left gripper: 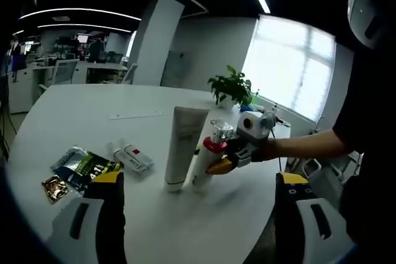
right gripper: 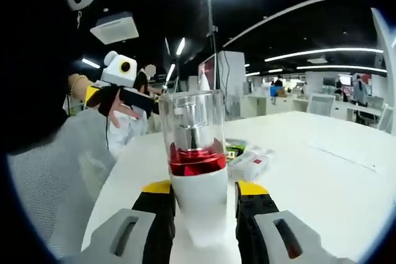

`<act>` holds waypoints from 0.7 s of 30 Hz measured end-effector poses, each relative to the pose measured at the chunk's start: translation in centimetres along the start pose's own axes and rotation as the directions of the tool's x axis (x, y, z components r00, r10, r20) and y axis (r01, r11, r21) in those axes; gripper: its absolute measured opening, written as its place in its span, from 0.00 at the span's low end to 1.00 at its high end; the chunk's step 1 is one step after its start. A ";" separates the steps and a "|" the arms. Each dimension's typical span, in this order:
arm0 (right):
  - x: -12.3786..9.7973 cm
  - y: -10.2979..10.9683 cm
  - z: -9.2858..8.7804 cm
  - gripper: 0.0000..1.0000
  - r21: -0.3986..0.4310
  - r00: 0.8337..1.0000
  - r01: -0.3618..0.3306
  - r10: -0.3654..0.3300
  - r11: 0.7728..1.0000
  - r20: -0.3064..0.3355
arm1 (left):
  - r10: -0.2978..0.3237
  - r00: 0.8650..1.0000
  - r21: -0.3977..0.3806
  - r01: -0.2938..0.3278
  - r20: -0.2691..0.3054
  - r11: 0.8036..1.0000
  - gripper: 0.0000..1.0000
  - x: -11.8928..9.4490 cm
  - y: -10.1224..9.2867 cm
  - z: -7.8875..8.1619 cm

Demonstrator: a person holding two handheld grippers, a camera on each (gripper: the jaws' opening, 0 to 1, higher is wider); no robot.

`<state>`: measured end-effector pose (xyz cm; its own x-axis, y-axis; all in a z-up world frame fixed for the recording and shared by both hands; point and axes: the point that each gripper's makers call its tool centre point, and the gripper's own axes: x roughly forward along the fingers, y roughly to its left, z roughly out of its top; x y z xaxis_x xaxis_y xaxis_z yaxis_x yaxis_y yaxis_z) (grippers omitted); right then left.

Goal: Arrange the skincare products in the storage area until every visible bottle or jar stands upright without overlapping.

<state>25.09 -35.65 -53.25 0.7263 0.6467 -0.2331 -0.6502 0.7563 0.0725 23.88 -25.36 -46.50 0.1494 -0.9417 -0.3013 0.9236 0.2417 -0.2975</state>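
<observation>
Red-collared and clear-capped, the pump bottle (right gripper: 197, 153) is clamped between the right gripper (right gripper: 204, 205) jaws, presumably to settle it beside the tall white tube (left gripper: 184, 146) on the white table (left gripper: 80, 115). Its long axis leans slightly, cap uppermost (base apparently on the tabletop). Well back, the left gripper (left gripper: 198, 180) hangs spread wide, grasping nothing.

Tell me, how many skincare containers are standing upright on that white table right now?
2: a tall beige tube near the middle, and right beside it a white pump bottle with a red collar, held by the right gripper. Smaller items lie flat nearby.
</observation>
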 end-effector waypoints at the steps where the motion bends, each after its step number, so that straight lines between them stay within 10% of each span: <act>1: 0.0 -0.1 0.0 0.30 0.001 1.000 0.004 -0.004 1.000 -0.003 | 0.000 1.000 0.001 0.000 0.000 1.000 0.94 0.0 0.0 0.0; 11: -0.3 0.2 -3.6 0.19 -0.041 0.987 -0.025 0.018 0.999 -0.159 | 0.000 1.000 -0.007 0.000 0.006 1.000 0.93 -0.4 0.1 -0.1; 21: 0.6 -0.9 -3.1 0.19 -0.031 0.990 -0.028 0.023 0.999 -0.142 | 0.003 1.000 -0.015 -0.003 0.006 1.000 0.93 -0.5 0.4 -0.2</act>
<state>25.43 -36.25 -56.48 0.6719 0.6435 -0.3668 -0.6768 0.7346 0.0490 24.12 -24.73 -46.67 0.1547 -0.9422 -0.2971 0.9178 0.2483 -0.3098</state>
